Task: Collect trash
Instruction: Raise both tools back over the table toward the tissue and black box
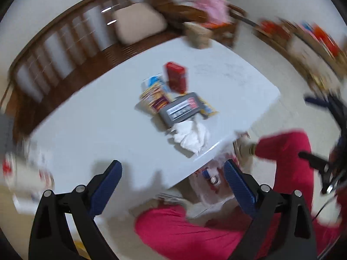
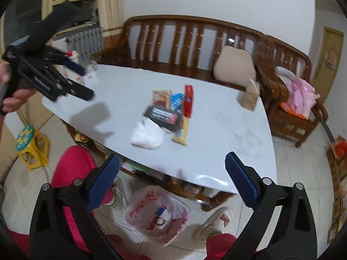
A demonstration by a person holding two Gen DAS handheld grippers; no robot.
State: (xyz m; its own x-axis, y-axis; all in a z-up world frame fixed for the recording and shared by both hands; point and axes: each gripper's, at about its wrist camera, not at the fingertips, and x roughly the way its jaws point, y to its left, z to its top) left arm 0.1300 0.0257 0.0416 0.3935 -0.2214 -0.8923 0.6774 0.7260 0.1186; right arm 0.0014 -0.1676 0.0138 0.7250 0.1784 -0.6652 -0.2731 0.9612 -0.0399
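Trash is lying in a loose cluster near the middle of the white table (image 2: 227,130), well apart from both grippers. Going left to right in the right wrist view, a crumpled white tissue (image 2: 147,135) is sitting nearest the table's near edge; just behind it a grey flat box (image 2: 163,115) is lying with its long axis running left to right, a patterned snack packet (image 2: 161,98) and a blue wrapper (image 2: 176,101) are peeking out at its far side, a red packet (image 2: 188,103) is lying with its long axis pointing near to far, and a yellow wrapper (image 2: 181,133) is stretching from under the box toward the near edge. A small brown carton (image 2: 249,99) is standing alone near the far right corner. On the floor below the near edge a clear plastic bag (image 2: 156,214) is sitting open, with a few items inside, between the person's red-trousered legs (image 2: 71,169). The table edge is standing between the bag and the pile. A wooden bench (image 2: 190,43) with a beige cushion (image 2: 235,65) is running along the far side. The left gripper (image 1: 172,178) is hanging above the near edge with its jaws spread wide and nothing between them; the right gripper (image 2: 172,176) is likewise wide apart and empty.
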